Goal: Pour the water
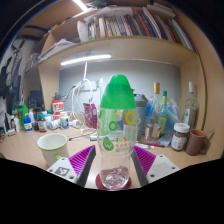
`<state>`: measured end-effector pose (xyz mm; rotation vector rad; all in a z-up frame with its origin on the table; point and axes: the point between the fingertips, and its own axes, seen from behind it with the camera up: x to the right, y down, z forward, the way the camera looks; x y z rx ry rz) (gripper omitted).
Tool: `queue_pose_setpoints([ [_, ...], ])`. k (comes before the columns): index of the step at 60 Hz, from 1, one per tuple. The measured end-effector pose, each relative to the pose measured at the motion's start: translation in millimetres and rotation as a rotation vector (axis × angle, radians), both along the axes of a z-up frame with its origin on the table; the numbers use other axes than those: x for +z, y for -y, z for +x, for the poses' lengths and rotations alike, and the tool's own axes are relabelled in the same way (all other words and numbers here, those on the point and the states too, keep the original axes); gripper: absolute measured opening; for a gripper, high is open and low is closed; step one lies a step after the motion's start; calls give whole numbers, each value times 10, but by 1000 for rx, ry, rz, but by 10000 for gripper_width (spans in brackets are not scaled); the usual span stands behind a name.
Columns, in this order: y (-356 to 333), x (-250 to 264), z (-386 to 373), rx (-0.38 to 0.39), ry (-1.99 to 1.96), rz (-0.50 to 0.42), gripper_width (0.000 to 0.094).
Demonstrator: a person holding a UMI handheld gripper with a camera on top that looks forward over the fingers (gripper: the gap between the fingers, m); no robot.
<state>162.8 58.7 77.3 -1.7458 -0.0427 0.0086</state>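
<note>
At far left of the frame we note a cluster of small jars and containers (pixel 30 120) on the wooden table (pixel 20 150), too small to identify. Lower left of centre, a pale green cup (pixel 53 149) stands upright on the table, just beside the left finger and apart from it. At centre, the gripper (pixel 113 165) holds a clear bottle (pixel 116 135) with a green cap and printed label; the bottle is upright. Both purple pads (pixel 82 160) lie against its sides with no gap that we can see, so we record the fingers as closed on it, spread about as wide as the bottle. Right of centre, behind the bottle, we see several bottles (pixel 158 112) standing together. At far right, a dark-lidded jar (pixel 181 137) stands on the table. Across the upper frame, a shelf of books (pixel 130 25) runs above a strip light (pixel 85 60).
</note>
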Motion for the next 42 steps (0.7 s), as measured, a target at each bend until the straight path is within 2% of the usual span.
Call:
queue_pose_setpoints([
  [5, 42, -40, 53, -21, 4, -21, 823],
  [21, 511, -29, 11, -24, -13, -76, 811],
  [42, 1913, 536, -26, -66, -28, 36, 809],
])
